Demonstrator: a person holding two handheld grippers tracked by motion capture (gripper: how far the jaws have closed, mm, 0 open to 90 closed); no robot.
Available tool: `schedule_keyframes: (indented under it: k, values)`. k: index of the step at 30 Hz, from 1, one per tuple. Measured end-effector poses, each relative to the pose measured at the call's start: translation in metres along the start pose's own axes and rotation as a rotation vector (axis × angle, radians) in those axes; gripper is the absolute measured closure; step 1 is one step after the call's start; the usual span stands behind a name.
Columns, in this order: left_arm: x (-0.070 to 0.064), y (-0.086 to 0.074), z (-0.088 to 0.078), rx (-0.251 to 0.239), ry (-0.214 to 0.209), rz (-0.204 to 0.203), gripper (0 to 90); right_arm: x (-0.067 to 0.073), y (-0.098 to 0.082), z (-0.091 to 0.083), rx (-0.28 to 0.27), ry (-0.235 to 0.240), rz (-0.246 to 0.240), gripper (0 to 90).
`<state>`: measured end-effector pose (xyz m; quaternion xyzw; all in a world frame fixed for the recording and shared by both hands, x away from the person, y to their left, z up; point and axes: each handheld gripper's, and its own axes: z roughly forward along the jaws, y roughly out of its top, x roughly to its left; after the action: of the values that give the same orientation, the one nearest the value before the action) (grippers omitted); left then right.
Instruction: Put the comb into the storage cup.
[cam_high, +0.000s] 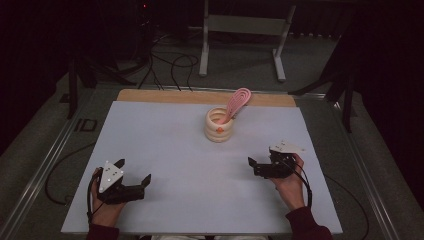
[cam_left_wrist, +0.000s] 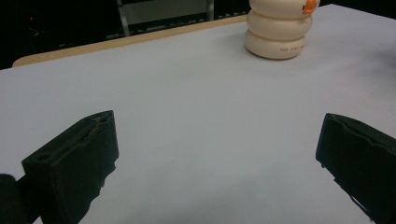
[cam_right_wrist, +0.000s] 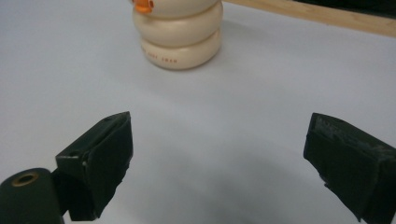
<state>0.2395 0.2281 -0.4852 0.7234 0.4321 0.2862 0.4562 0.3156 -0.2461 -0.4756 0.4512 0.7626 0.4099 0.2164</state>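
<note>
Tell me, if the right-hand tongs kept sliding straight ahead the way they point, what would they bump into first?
Probably the cream ribbed holder. In the right gripper view it stands ahead of the open right tongs, a little left of centre, with bare white table between. They might only graze it; depth is hard to judge.

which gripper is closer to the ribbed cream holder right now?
The right gripper. It sits nearer the cream holder with the pink spatula; the left gripper rests farther back, near the table's front-left corner. Both jaws stand open.
</note>
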Motion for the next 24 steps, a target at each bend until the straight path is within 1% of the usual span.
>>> schedule_keyframes:
  k: [2,4,7,8,9,11,14,16,19,24]
  values:
    - [0.002,0.000,0.000,-0.003,0.002,-0.002,0.0,0.000,-0.006,-0.004,-0.008,0.002,0.004,8.3]
    - [0.002,0.000,0.000,-0.005,0.003,-0.004,0.0,0.000,-0.011,-0.008,-0.013,-0.002,-0.004,8.4]
    - [0.003,0.000,0.000,0.000,0.001,0.001,0.0,0.000,-0.019,-0.013,-0.026,0.015,-0.008,8.4]
    - [0.004,0.000,0.000,-0.001,0.001,0.001,0.0,0.000,-0.021,-0.016,-0.034,0.018,-0.016,8.3]
    - [0.004,0.000,0.001,-0.002,0.001,0.000,0.0,0.001,-0.023,-0.018,-0.046,0.025,-0.012,8.3]
    - [0.004,0.000,0.000,-0.003,-0.001,0.005,0.0,0.002,-0.026,-0.023,-0.065,0.032,-0.017,8.3]
    - [0.005,0.000,-0.001,-0.011,-0.003,0.004,0.0,0.005,-0.029,-0.029,-0.090,0.036,-0.042,8.3]
    - [0.006,-0.001,-0.002,-0.014,-0.001,0.004,0.0,0.006,-0.031,-0.034,-0.108,0.047,-0.038,8.3]
    - [0.007,-0.001,-0.003,-0.022,-0.004,0.001,0.0,0.006,-0.035,-0.040,-0.133,0.047,-0.042,8.4]
    - [0.007,-0.001,-0.005,-0.031,-0.001,0.005,0.0,0.006,-0.041,-0.045,-0.157,0.043,-0.038,8.4]
